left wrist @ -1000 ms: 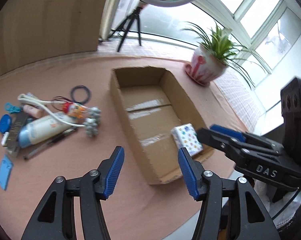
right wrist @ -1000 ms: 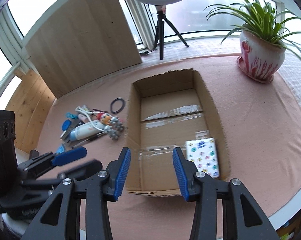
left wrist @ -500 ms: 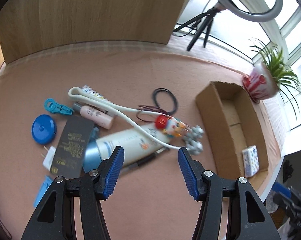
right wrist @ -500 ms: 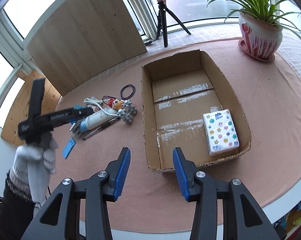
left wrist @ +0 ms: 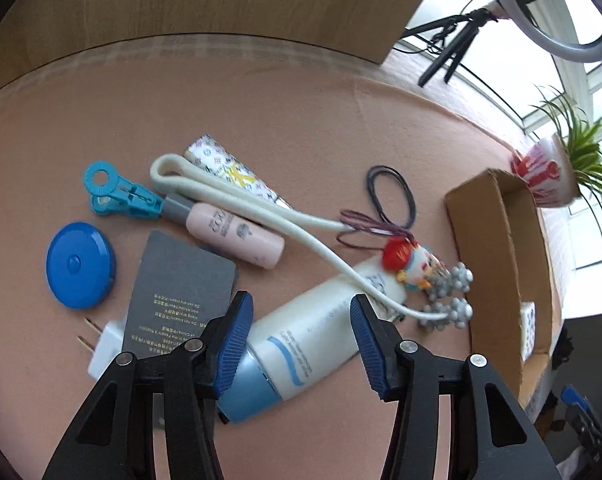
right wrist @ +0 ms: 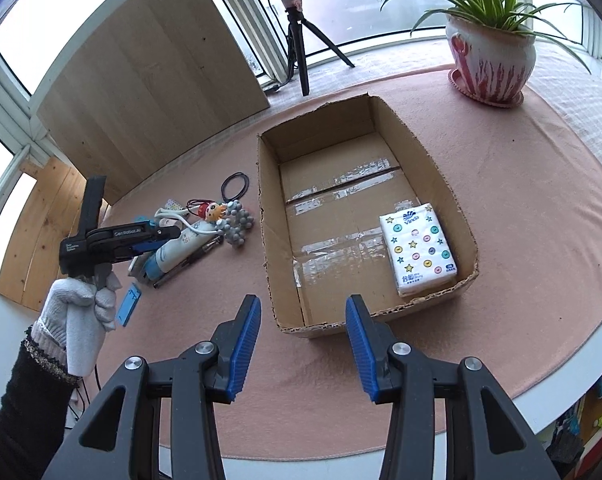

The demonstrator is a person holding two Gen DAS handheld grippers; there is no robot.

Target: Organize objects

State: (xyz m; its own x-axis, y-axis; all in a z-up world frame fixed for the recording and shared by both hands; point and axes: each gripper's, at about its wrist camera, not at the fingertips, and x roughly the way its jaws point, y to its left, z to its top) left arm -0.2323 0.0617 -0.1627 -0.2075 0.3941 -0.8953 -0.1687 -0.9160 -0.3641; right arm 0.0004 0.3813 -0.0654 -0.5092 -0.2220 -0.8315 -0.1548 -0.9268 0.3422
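Item: sorting of loose articles into a cardboard box (right wrist: 365, 216), early stage by the look of it, since only a tissue pack (right wrist: 419, 248) lies inside, in the near right corner. Left gripper (left wrist: 301, 336): fingers spread wide, empty, poised above a white-and-blue tube (left wrist: 321, 332) which lies tilted on the pink tablecloth (left wrist: 301, 120) with its blue cap toward the camera. Right gripper (right wrist: 301, 336): fingers likewise spread, empty, held over the cloth just short of the box's near wall. Remaining pile, left of the box: white flexible cord (left wrist: 261, 216) draped across the tube and ending at a cluster of grey beads (left wrist: 449, 296); small doll figure (left wrist: 411, 264) touching the tube's far end; pink bottle (left wrist: 237, 236); dark card box (left wrist: 177, 300) over a white plug (left wrist: 105, 348); blue round tape measure (left wrist: 79, 264); teal clip (left wrist: 121, 196); patterned tube (left wrist: 237, 174); black hair ties (left wrist: 391, 196). Step in hand, as judged: taking up the white-and-blue tube. Handling note: the pads should close across the tube's body near its middle, square to its length, low enough to seat firmly; the cord lying over it may drag the beads and doll along, so a slow lift is advised, letting the cord slide off before the carry to the box.
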